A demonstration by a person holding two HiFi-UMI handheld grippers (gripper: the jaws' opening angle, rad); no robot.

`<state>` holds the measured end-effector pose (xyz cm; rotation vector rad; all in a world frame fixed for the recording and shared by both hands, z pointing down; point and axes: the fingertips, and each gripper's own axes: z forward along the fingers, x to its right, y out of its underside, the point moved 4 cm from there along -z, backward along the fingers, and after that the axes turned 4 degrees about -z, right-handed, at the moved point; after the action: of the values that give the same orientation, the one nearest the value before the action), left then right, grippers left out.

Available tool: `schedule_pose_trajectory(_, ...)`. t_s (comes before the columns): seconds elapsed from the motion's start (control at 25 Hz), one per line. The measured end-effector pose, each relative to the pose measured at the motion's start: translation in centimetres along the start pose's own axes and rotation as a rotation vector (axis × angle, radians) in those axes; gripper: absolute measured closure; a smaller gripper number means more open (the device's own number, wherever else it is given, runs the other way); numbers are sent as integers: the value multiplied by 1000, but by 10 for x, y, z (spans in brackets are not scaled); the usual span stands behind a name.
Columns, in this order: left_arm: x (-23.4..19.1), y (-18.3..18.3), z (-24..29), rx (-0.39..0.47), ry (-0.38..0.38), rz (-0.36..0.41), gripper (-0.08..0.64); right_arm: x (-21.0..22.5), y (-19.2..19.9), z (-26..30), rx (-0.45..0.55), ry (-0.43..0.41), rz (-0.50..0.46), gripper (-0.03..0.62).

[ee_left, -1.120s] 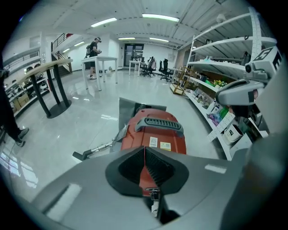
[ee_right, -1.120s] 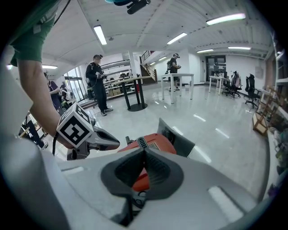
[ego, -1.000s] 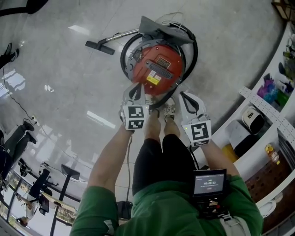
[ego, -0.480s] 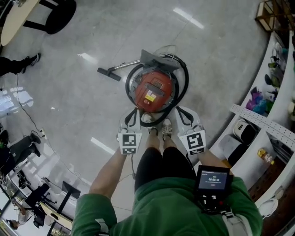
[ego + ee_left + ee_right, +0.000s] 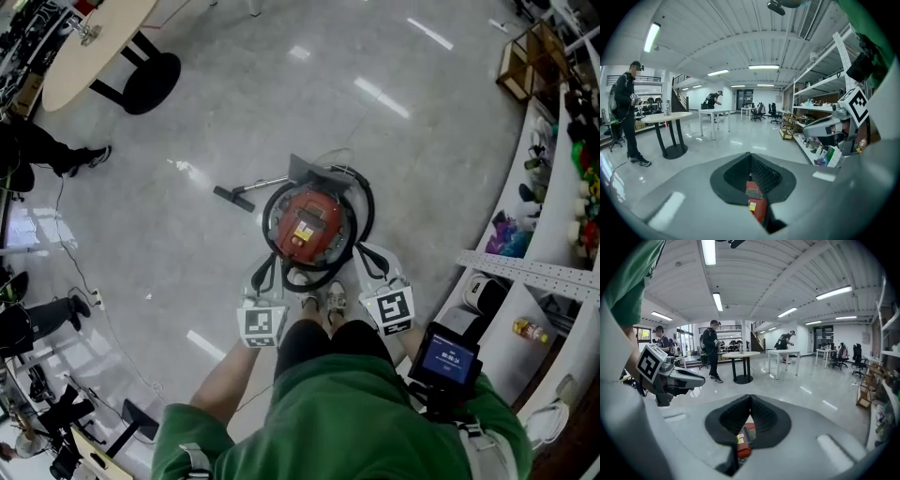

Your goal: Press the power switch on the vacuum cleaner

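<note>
Vac approach step. The vacuum cleaner (image 5: pixel 312 225) sits on the floor (image 5: pixel 187 141) just ahead of my feet (image 5: pixel 323 302). Left tongs (image 5: pixel 750 155) and right tongs (image 5: pixel 750 398) are both closed tight, empty (hovering above it, no contact). Next: lower one tip onto the pwr switch, which I can't pick out from here.

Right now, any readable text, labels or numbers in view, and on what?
No text reads clearly.
Yellow label on the vacuum cleaner: print too small.
Black plate beside it: blurred.
Chest screen: digits too blurred to read.
Cube markers: square patterns only, no words.
</note>
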<state>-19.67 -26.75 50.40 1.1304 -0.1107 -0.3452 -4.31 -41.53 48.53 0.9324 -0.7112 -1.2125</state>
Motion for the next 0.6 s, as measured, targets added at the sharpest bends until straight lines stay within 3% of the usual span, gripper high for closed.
schedule_pose_trajectory(0.36,14,-53,-40,164,-46,-11,554,17,-39,-45,115,53,-14,589)
schedule_pose_trajectory(0.6,31,-69,-64,223,-54,-3,554,22,-56,-78,189,76,-18,589)
